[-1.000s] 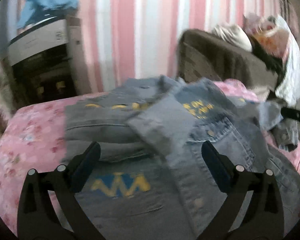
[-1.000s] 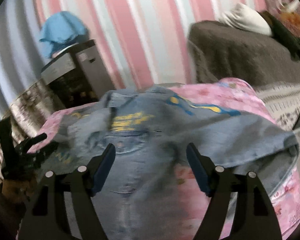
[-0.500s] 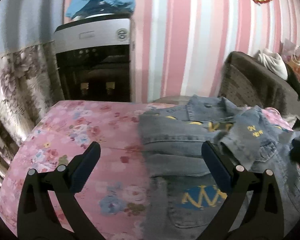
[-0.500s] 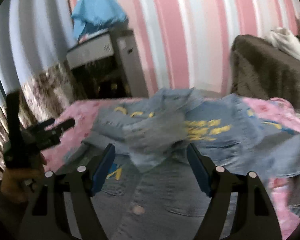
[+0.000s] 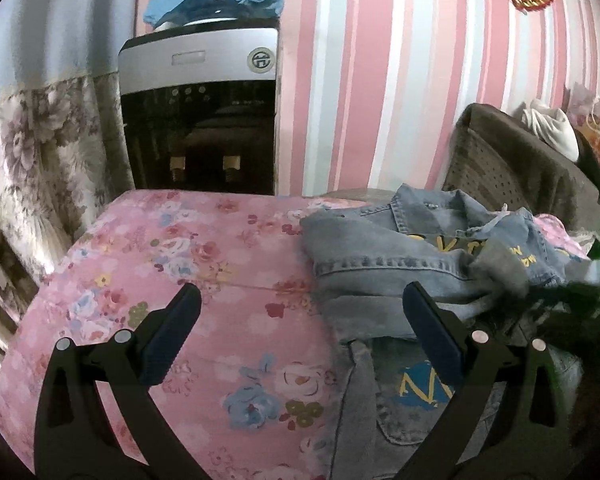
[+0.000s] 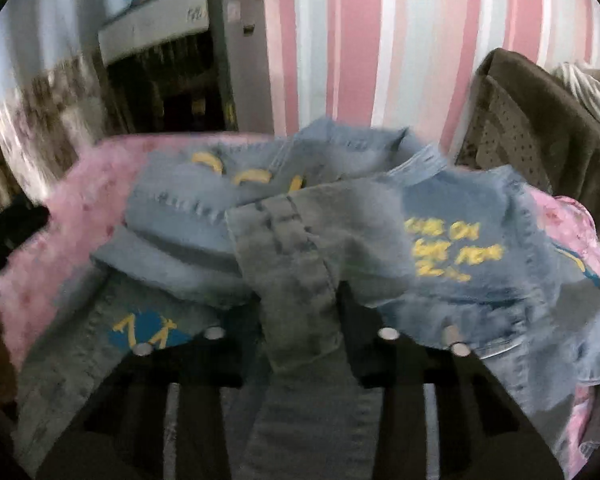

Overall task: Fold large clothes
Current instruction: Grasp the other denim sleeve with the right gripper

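Observation:
A light blue denim jacket [image 5: 384, 264] with yellow lettering and a blue and yellow patch lies rumpled on a pink floral cloth [image 5: 188, 264]. In the left wrist view it fills the right side. My left gripper [image 5: 300, 312] is open and empty, above the cloth at the jacket's left edge. In the right wrist view my right gripper [image 6: 300, 308] is shut on a strip of the jacket [image 6: 296, 280], likely a sleeve, which drapes over the jaws and hides the fingertips.
A black and silver water dispenser [image 5: 200, 112] with a blue cover stands behind the table by the pink striped wall. A brown chair [image 5: 520, 168] with white clothes is at the right. A floral curtain [image 5: 32, 168] hangs at the left.
My right gripper has closed on a strip of the jacket; it was open half a second ago. My left gripper has swung left, off the jacket and over the pink cloth.

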A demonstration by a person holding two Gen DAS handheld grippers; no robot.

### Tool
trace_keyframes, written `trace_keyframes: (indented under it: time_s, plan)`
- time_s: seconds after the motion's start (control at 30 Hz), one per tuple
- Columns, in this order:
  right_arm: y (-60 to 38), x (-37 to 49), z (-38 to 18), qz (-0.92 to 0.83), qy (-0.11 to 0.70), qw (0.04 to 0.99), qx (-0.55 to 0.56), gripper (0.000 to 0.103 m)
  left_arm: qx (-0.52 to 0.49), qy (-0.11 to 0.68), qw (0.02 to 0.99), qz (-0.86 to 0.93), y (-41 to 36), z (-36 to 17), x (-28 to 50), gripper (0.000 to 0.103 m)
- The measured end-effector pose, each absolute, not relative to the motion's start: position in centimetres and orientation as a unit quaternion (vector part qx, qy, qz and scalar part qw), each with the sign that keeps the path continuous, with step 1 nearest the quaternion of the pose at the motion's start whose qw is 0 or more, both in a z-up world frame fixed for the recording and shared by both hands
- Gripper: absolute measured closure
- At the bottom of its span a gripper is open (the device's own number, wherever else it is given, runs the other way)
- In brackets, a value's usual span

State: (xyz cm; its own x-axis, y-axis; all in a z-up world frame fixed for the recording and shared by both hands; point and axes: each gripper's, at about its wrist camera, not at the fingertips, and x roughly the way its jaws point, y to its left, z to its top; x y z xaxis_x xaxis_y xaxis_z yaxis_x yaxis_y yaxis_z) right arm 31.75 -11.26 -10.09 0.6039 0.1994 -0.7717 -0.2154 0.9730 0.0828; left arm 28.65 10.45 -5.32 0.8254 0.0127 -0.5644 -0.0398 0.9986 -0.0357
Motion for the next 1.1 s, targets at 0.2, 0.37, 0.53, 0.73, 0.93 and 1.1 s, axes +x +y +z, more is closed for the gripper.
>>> trace_keyframes:
  time_s: [0.2, 0.37, 0.53, 0.73, 0.93, 1.1]
  plan:
    - [-20.3, 33.4, -6.5, 0.092, 0.399, 0.909, 0.077, 0.082, -0.011, 0.295, 0.955, 0.005, 9.9, -4.0, 30.2, 0.003]
    - [-28.4, 35.0, -8.4, 0.051, 0.411, 0.901, 0.131, 0.101, 0.015, 0.303, 0.953, 0.009, 8.2, -3.5, 32.8, 0.003]
    - [-31.6, 35.0, -13.1, 0.066, 0.467, 0.867, 0.164, 0.100, 0.054, 0.346, 0.937, 0.017, 6.3, -5.9, 36.1, 0.003]
    - [-35.4, 33.5, -12.1, 0.063, 0.437, 0.873, 0.207, 0.053, 0.075, 0.362, 0.929, 0.003, 5.6, -7.7, 36.1, 0.003]
    - [-32.4, 35.6, -11.9, 0.108, 0.468, 0.863, 0.154, 0.039, 0.113, 0.396, 0.911, -0.017, 4.2, -10.0, 35.8, 0.003]
    - [-30.3, 37.9, -14.1, 0.115, 0.490, 0.857, 0.113, 0.073, 0.054, 0.359, 0.931, -0.029, 5.1, -6.0, 35.9, 0.003]
